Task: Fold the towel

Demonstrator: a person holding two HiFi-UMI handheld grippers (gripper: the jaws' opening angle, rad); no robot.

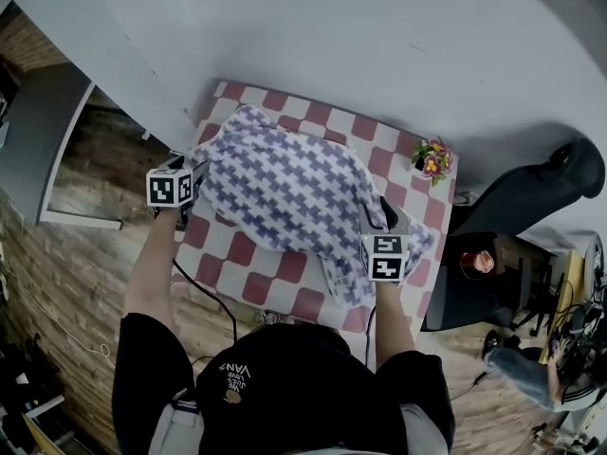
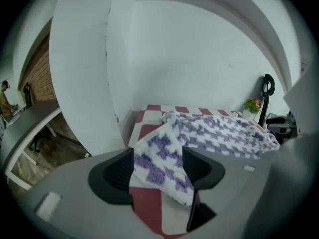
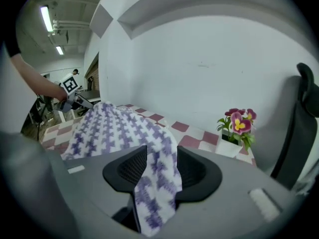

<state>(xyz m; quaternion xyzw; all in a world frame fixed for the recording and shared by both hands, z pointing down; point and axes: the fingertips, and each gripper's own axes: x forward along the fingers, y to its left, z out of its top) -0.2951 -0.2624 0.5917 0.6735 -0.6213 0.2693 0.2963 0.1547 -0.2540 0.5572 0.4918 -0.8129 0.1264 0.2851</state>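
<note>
— On the table (image 1: 248,271), how does the towel (image 1: 285,188) lie?

— Across the middle of the red-and-white checked cloth. It is white with a purple pattern, and rumpled and humped rather than flat. One end reaches toward the far left corner of the table, the other toward the near right.

— And the tongs?

— The left gripper (image 1: 201,186) is at the towel's left edge, and the right gripper (image 1: 379,214) is at its near right corner. Each has a fold of the towel between its jaws — but both pairs stand apart, released. The cloth only drapes between the pads, and on the right a loose tail of it hangs down past them.

— What stands around it?

— A small pot of pink and yellow flowers (image 1: 432,159) on the table's far right corner, clear of the towel — and a white wall (image 1: 379,45) right behind the table.
</note>
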